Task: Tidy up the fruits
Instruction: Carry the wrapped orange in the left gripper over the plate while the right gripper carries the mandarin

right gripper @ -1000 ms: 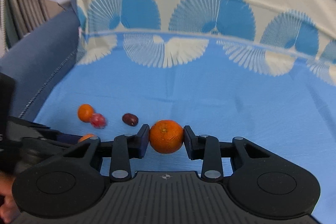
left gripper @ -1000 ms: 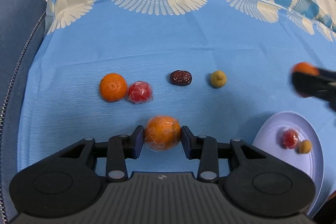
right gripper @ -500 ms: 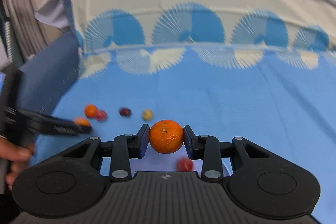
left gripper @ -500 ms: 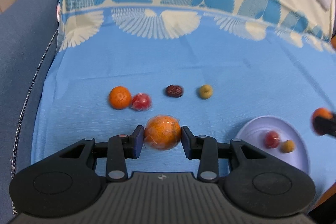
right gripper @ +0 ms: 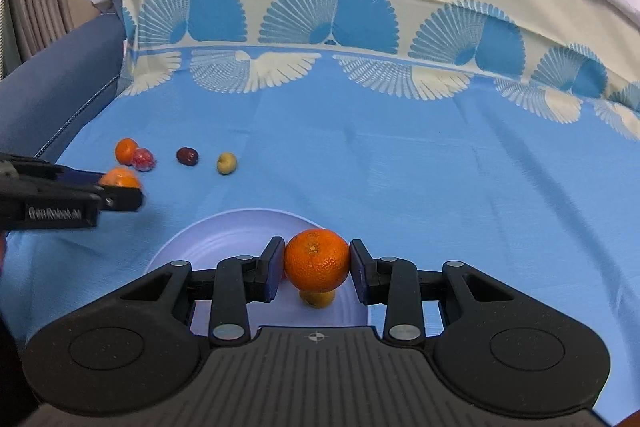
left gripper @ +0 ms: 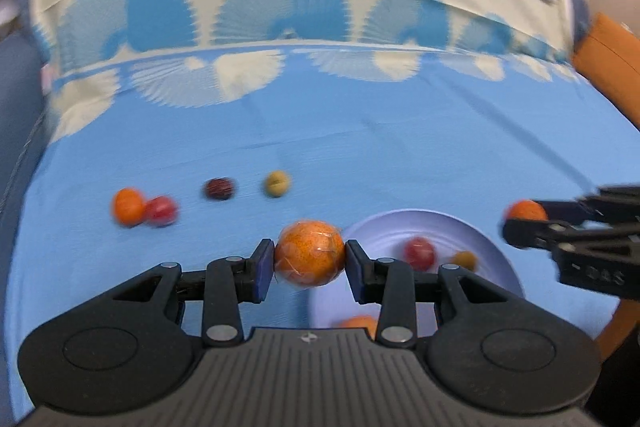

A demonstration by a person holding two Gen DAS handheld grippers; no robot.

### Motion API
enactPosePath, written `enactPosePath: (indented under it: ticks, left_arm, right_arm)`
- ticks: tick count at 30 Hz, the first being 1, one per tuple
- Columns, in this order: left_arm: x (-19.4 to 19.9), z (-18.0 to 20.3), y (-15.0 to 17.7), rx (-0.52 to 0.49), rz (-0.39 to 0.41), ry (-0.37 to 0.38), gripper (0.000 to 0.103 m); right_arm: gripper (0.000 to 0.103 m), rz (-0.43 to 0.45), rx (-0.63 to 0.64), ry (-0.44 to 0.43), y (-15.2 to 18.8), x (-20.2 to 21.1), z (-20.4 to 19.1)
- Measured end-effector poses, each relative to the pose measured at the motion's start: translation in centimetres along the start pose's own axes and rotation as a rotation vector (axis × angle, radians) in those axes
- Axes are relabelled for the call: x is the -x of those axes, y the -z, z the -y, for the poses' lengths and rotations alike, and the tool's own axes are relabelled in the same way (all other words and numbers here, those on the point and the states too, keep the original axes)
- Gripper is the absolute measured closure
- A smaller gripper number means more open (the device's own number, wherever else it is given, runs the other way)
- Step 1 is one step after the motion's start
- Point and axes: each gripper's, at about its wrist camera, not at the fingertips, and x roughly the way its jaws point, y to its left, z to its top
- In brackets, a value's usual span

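Both grippers now near the plate (right gripper: 224, 227) — right gripper (right gripper: 316, 269) clamps its orange (right gripper: 317, 259) directly above; left gripper (left gripper: 310, 263) clamps a wrapped orange (left gripper: 310, 253) at the rim.

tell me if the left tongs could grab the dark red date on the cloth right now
Probably not yet. The left tongs are shut on a plastic-wrapped orange, so they have no free grip. The dark red date itself lies in the open on the blue cloth, with nothing covering it.
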Motion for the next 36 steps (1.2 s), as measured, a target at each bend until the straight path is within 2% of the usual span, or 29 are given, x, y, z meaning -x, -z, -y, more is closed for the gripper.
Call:
enactPosePath:
  ticks: [4, 7, 20, 36]
  left_arm:
    - [-0.2, 1.8, 0.6, -0.07, 0.009, 0.061, 0.061]
    - [-0.5, 1.9, 0.7, -0.078, 0.001, 0.08, 0.061]
    - [-1.1, 2.5, 1.1, -0.143, -0.009, 0.087, 0.061]
    - [-1.8, 3.4, 1.5, -0.188, -0.018, 0.105, 0.061]
  right_arm:
    - [0.066, -0.01, -0.011, -0.005, 0.1, -0.3, 0.1]
    - [0.066, -0.019, -0.005, -0.01, 0.1, -0.7, 0.0]
    - [0.066, -0.1, 0.042, -0.001, 1.0, -2.2, -0.7]
    - [0.066, -0.125, 0.046, 0.003, 1.2, -2.7, -0.8]
